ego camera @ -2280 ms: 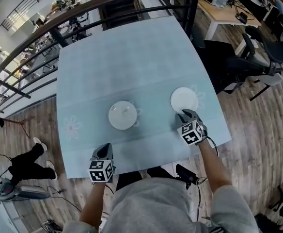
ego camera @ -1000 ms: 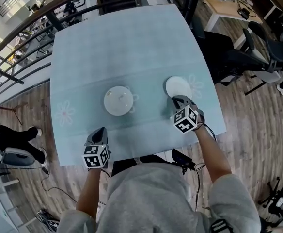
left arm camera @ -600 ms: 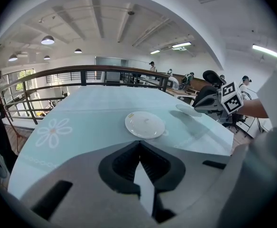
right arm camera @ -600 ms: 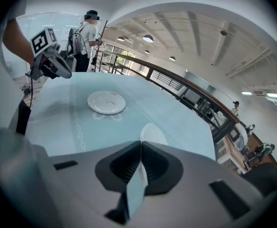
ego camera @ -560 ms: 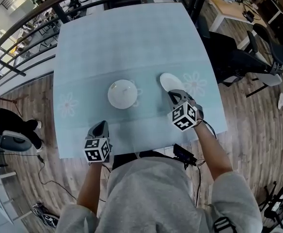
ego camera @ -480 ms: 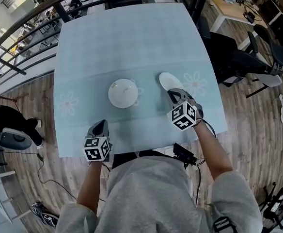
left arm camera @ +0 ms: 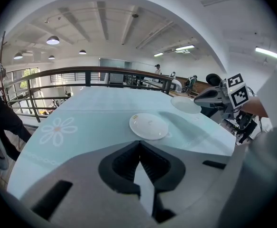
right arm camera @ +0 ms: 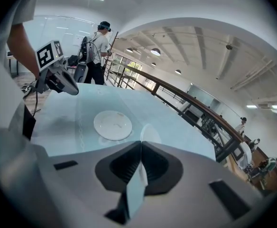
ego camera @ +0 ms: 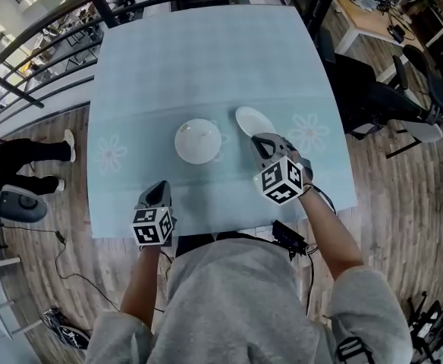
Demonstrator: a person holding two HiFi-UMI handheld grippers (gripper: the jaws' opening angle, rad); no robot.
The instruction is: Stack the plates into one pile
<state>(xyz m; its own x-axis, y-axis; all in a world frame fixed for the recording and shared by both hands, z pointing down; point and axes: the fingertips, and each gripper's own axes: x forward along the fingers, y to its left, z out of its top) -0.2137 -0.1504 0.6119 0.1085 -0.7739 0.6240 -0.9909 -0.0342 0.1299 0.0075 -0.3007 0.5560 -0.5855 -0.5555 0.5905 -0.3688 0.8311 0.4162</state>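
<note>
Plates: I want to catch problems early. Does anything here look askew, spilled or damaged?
The held plate hangs above the tablecloth, pinched by its rim in the right gripper and slightly tilted: mid-lift, not a fault. The other plate lies flat. No spill or damage visible.

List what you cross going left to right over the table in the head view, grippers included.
Daisy print → left gripper → flat plate → tilted plate → second daisy print. Right gripper left out: it grips the tilted plate and overlaps it.
</note>
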